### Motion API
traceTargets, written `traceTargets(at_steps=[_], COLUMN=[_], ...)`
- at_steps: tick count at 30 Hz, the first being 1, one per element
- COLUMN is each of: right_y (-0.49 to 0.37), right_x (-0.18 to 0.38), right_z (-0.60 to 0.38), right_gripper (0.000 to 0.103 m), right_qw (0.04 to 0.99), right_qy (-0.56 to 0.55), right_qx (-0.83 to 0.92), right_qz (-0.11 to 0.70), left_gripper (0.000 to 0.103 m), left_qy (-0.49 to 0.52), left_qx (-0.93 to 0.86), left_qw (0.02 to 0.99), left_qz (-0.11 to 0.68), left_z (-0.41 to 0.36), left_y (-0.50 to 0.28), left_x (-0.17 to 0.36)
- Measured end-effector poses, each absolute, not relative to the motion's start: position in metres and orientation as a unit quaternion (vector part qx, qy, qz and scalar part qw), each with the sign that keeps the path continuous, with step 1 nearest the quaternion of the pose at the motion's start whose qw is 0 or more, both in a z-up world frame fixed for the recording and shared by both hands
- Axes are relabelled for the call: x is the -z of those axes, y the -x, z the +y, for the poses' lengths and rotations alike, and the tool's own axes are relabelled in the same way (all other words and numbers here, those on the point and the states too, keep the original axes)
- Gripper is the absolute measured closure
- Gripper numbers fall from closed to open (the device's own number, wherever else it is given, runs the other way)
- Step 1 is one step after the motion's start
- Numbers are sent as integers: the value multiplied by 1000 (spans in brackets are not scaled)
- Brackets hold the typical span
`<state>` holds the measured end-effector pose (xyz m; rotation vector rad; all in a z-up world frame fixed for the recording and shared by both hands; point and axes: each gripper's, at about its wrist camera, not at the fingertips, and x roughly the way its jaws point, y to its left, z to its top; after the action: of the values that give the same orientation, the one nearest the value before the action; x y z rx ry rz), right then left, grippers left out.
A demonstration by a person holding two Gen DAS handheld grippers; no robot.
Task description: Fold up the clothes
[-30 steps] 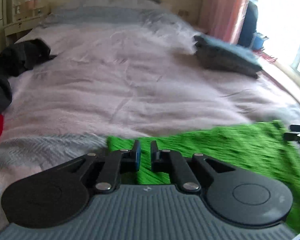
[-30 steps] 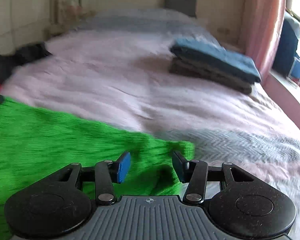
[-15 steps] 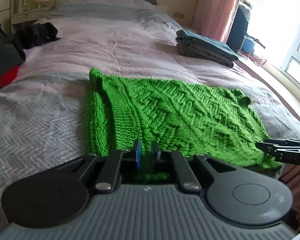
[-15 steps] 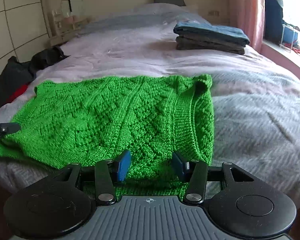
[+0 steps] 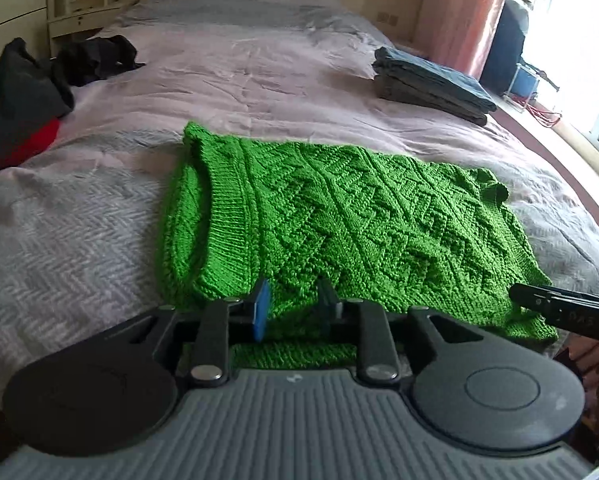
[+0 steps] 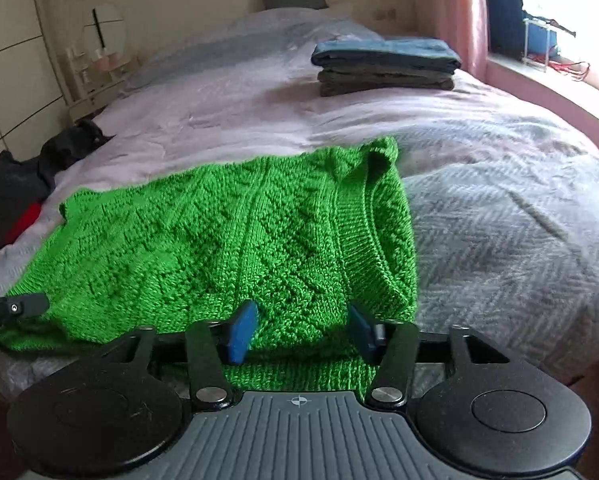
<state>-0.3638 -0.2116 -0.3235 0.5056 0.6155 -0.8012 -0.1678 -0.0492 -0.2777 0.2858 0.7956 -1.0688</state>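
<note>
Sweater (image 5: 339,216), green cable knit, flat across near end of bed (image 5: 259,64). Soft, chunky, floppy, so pinch hem corners, not middle. My left gripper (image 5: 293,308) now partly open and empty; half second ago nearly shut on near edge. My right gripper (image 6: 299,330) wide open, empty.

The left tool (image 5: 293,306) points forward and level with its jaws a little apart and nothing between them, while the right tool (image 6: 301,332) is level too, jaws spread wider.
</note>
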Motion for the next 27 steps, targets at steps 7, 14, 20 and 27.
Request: traceTargets(at_steps=[7,14,20,27], right_y=[368,374,386,400], right_x=[319,320,316,310], right_z=[-184,-176,-163,-147], right_gripper=[4,4,4,4], right_qw=[840,820,817,815], right_qy=[-261,-269,-275,-277], right_qx=[366,392,400,410], right_qz=[305,319,312,302], left_gripper=[61,55,52,50], left_qy=[-136,-144,-150,-153], left_qx=[469,465,465,469], left_qw=[786,788,790,792], left_qz=[379,377,370,360], left_z=[-41,-28,-17,-2], left_y=[180,193,204,217], left_x=[270,265,263,259])
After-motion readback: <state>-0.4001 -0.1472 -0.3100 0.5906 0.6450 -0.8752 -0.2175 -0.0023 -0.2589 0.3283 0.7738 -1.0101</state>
